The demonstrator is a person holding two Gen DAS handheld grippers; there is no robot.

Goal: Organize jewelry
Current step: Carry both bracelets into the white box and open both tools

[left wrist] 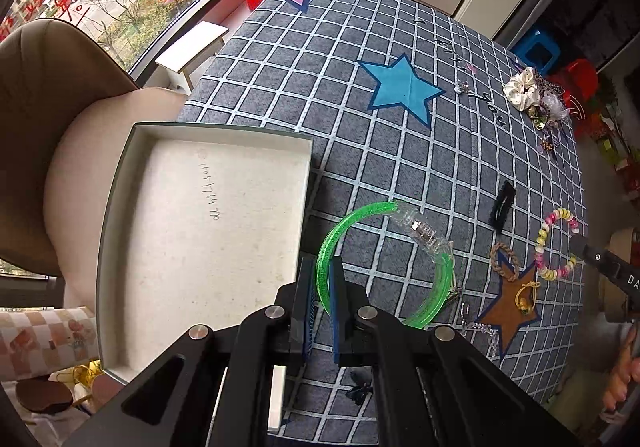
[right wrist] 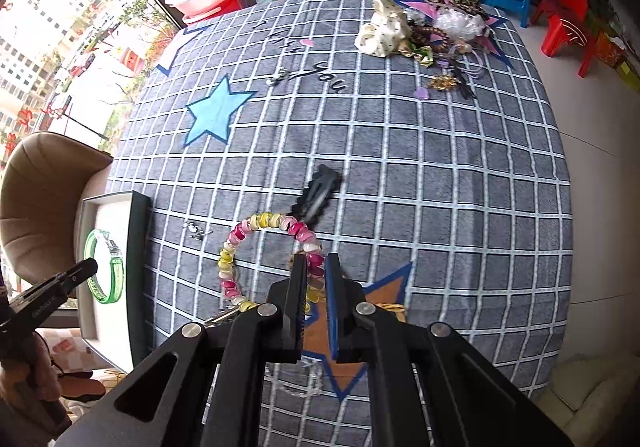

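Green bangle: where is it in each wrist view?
Left wrist: green bangle low centre, clamped between the left gripper fingers, right of the white tray.
Right wrist: bangle at far left edge, beside the tray, left gripper tip at it.
Shared landmark: light blue star on the checked cloth.
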